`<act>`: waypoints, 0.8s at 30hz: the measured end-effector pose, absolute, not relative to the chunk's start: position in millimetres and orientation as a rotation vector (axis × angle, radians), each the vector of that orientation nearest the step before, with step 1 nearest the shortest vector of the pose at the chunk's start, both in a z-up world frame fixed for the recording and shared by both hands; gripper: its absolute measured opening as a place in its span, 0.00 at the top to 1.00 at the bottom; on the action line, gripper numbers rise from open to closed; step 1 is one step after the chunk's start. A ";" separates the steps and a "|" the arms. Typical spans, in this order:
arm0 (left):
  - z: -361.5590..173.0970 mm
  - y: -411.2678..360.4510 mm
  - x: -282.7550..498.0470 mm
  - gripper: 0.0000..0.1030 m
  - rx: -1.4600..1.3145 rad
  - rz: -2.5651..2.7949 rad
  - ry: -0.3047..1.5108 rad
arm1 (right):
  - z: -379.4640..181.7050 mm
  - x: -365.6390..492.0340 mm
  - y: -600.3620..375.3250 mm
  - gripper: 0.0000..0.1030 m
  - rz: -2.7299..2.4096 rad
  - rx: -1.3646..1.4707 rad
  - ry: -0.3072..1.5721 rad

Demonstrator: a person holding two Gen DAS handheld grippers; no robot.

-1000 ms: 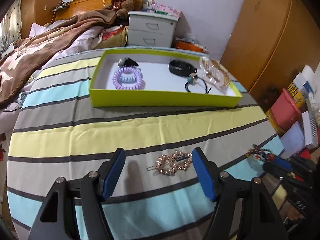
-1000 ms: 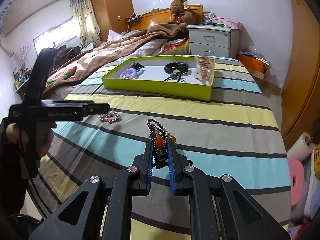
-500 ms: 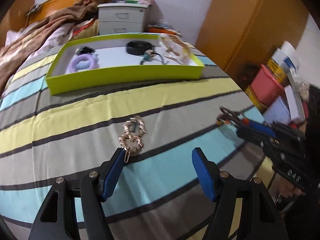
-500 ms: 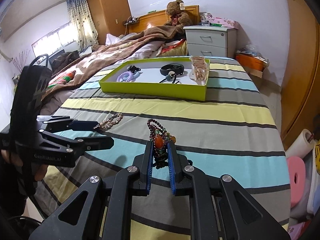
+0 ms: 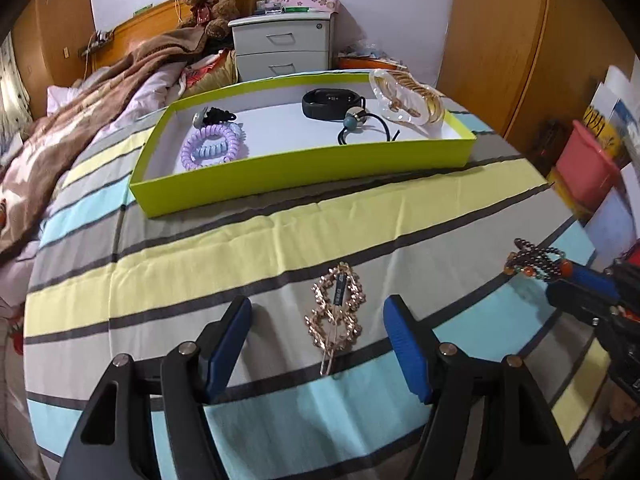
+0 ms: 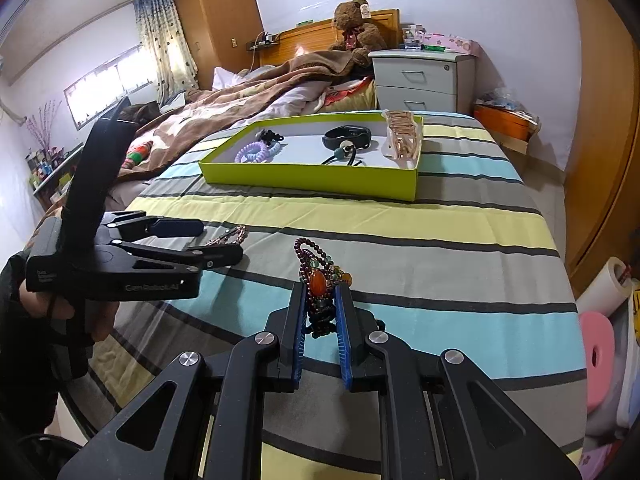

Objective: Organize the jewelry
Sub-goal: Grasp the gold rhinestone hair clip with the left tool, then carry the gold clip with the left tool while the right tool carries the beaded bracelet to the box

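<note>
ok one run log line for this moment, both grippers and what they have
left gripper: open, straddling gold hair clip | right gripper: shut on beaded bracelet | green tray: neither piece in yet

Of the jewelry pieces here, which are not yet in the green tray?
Two: the gold chain-link hair clip lying on the striped sheet between the open left hand-held gripper fingers, and the beaded bracelet clamped in the right hand-held gripper.
</note>
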State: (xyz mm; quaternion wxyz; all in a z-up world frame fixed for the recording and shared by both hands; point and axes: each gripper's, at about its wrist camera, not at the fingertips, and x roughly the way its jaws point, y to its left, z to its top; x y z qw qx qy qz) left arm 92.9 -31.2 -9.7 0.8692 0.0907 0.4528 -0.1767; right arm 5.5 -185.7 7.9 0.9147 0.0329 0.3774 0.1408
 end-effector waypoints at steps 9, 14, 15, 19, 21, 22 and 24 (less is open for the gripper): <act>-6.9 -34.9 91.4 0.56 0.199 -0.369 0.942 | 8.6 4.9 -184.9 0.86 0.295 0.068 0.777; -5.4 -39.0 88.6 0.70 0.211 -0.379 0.935 | 8.8 5.4 -183.5 0.86 0.295 0.064 0.779; -5.3 -38.5 88.7 0.73 0.211 -0.376 0.934 | 8.8 5.3 -183.2 0.86 0.294 0.063 0.780; -5.0 -36.4 89.7 0.74 0.201 -0.373 0.936 | 9.4 5.5 -182.9 0.86 0.293 0.062 0.777; -5.1 -36.1 90.0 0.74 0.199 -0.371 0.935 | 10.0 5.6 -183.1 0.86 0.289 0.060 0.774; -5.0 -35.6 90.1 0.74 0.196 -0.369 0.935 | 10.0 5.5 -183.1 0.86 0.289 0.060 0.773; -4.5 -34.8 89.2 0.74 0.190 -0.370 0.934 | 10.1 5.6 -182.9 0.86 0.288 0.059 0.774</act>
